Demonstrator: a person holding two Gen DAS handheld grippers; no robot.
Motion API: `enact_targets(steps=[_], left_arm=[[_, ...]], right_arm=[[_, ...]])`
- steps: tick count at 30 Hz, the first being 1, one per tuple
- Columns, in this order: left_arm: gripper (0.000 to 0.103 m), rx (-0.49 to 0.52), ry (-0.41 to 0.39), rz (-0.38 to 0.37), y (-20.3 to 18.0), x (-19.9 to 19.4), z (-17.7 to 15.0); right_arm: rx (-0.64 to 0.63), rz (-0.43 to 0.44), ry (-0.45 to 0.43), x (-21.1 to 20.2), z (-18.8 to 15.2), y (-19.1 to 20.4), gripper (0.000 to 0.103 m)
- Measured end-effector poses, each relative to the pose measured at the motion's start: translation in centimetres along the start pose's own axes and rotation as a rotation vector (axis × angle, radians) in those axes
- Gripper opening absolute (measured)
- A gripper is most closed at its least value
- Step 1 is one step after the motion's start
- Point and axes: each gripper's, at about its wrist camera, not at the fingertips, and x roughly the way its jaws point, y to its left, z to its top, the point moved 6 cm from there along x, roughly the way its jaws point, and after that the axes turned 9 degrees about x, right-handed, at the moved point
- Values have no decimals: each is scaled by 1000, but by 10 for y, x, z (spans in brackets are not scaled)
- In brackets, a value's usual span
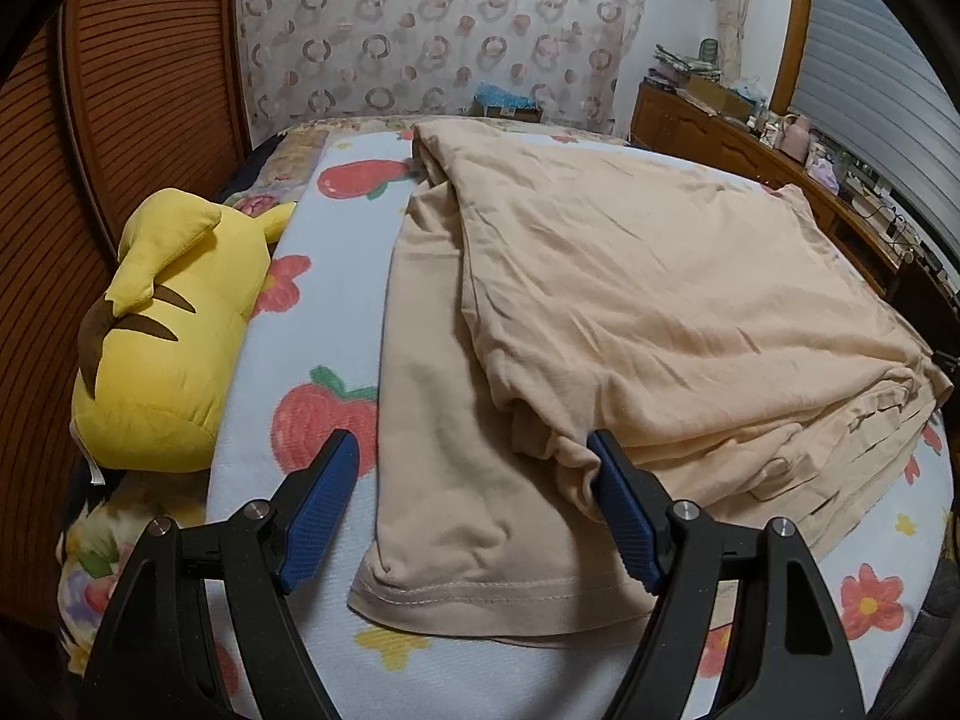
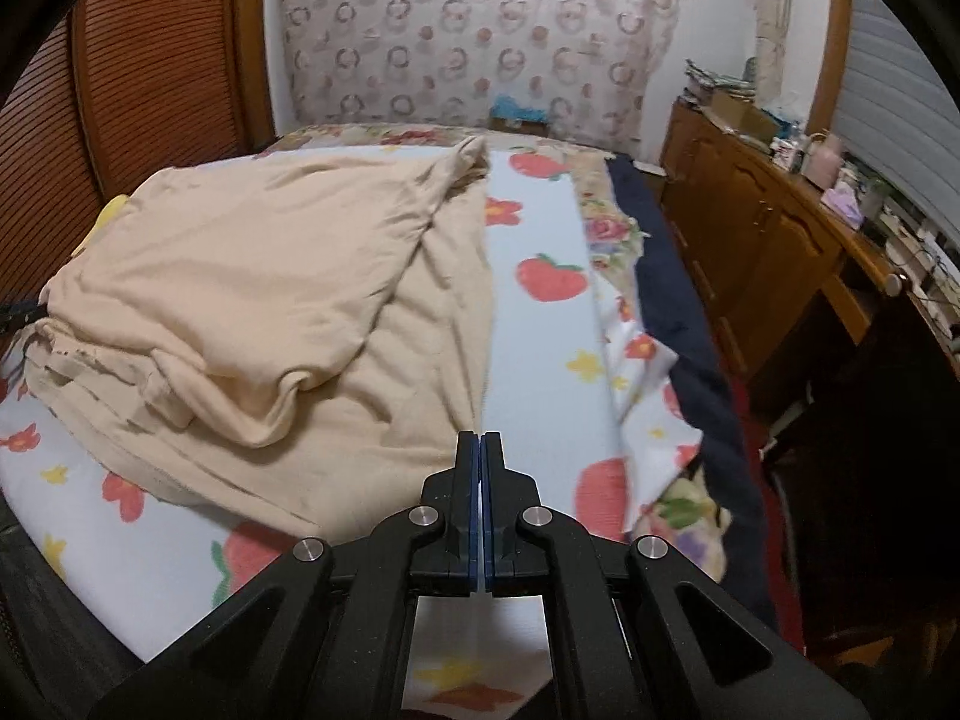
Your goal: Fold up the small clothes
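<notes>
Your left tool [image 1: 474, 462] is spread over the half-folded beige shirt [image 1: 630, 300] — right tool [image 2: 479, 450] pressed together, empty; next, pinch the hem.

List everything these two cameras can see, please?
shirt: one, beige, partly folded on the blanket
blanket: one, pale blue with red fruit and flowers, over the bed
plush: one, yellow, left of the shirt
curtain: one, ring-patterned, behind the bed
cabinet: one, brown wood, cluttered top, right of the bed
left gripper: black with blue pads, open over the shirt's hem
right gripper: black, shut, empty, over the blanket
</notes>
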Motion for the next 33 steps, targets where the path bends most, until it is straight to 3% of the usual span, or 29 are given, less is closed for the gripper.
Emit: enact_targets(steps=[6,11,23,30,33], left_arm=[[78,3,-6,9,0,0,-1],[78,1,-11,12,0,0,-2],[78,2,-11,13,-1,0,-2],[78,-10,-11,7,-1,-1,-1],[78,-50,-18,-48,0,-3,2]], right_arm=[[17,8,-34,-7,5,3,1],[7,16,-66,0,10,14,12],[20,117,-122,24,23,48,23],[28,103,-74,43,0,52,23],[42,91,-69,47,-7,49,23]])
